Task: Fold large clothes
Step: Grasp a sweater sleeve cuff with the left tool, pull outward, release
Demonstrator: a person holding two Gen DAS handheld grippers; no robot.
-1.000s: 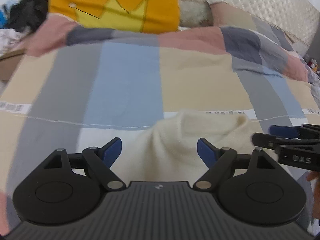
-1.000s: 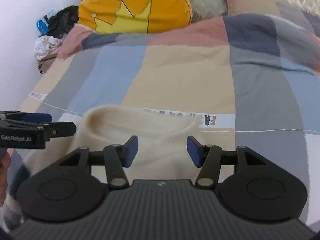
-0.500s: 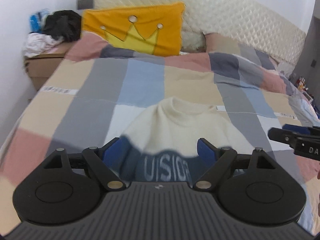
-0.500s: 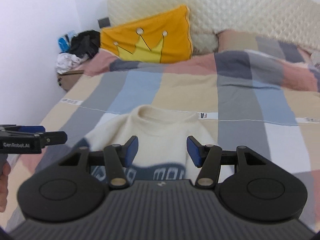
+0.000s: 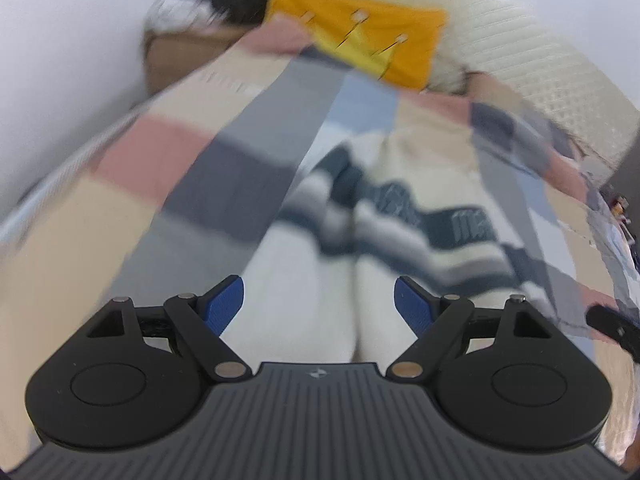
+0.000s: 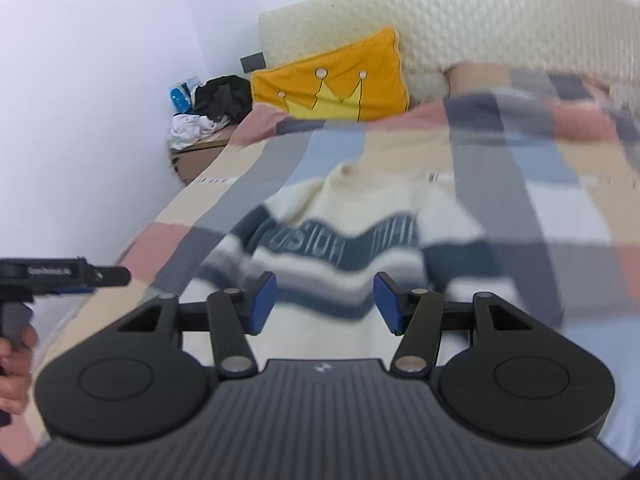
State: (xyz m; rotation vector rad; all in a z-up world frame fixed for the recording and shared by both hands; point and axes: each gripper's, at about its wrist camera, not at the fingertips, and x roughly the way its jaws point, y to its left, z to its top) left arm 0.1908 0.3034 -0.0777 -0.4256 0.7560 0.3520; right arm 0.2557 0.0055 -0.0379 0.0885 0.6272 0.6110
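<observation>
Sweater [image 6: 352, 240], one cream knit with navy stripes, lay spread face up on the patchwork bedspread [image 6: 560, 208]. A second earlier only its collar showed; both hands had since pulled back, so nearly the whole garment came into view, likely to reach its hem for a first fold. Nearest, the left gripper [image 5: 319, 307] and the right gripper [image 6: 324, 303] each hung with jaws apart and empty. Farthest back leaned one yellow crown cushion [image 6: 332, 80].
</observation>
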